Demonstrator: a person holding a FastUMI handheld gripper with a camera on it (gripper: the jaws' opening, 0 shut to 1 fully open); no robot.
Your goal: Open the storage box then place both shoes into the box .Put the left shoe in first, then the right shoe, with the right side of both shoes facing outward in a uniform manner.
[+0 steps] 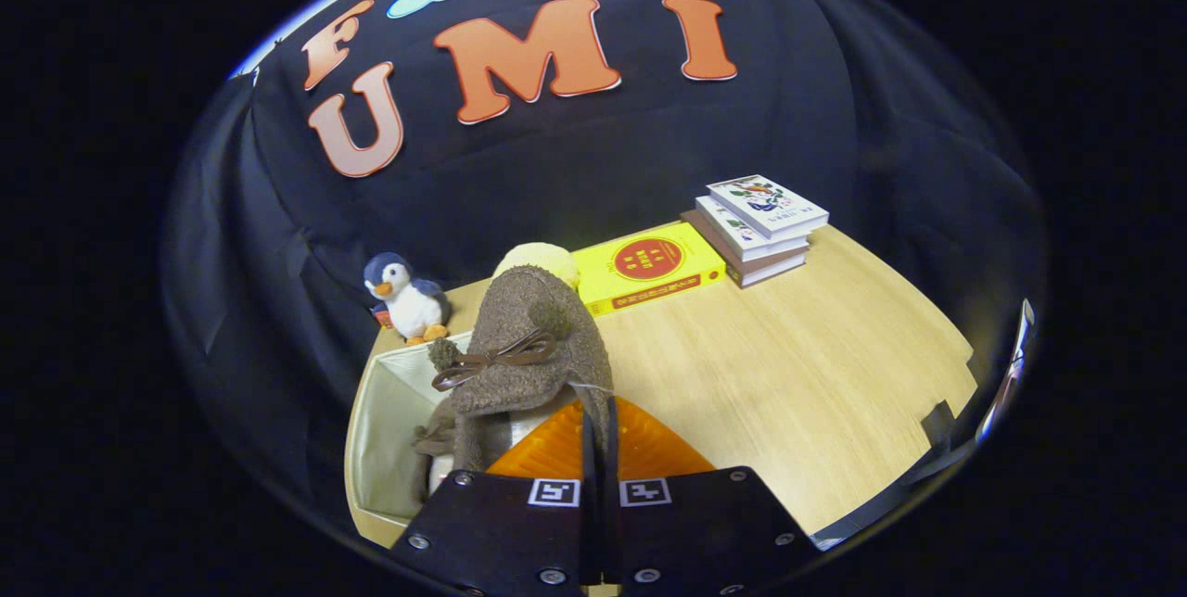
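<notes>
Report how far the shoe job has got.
Done: the storage box is open and one brown shoe already sits inside. In hand: the hand-held gripper is shut on the second shoe, held above the box. Left: lower and release it, same side outward.

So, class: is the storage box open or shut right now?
Open. The box shows its pale inside wall, with a brown shoe, held by the shut gripper, over it.

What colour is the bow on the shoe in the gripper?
Dark brown, on a lighter brown fuzzy shoe, clearest in the gripper view; the gripper is shut on it.
</notes>
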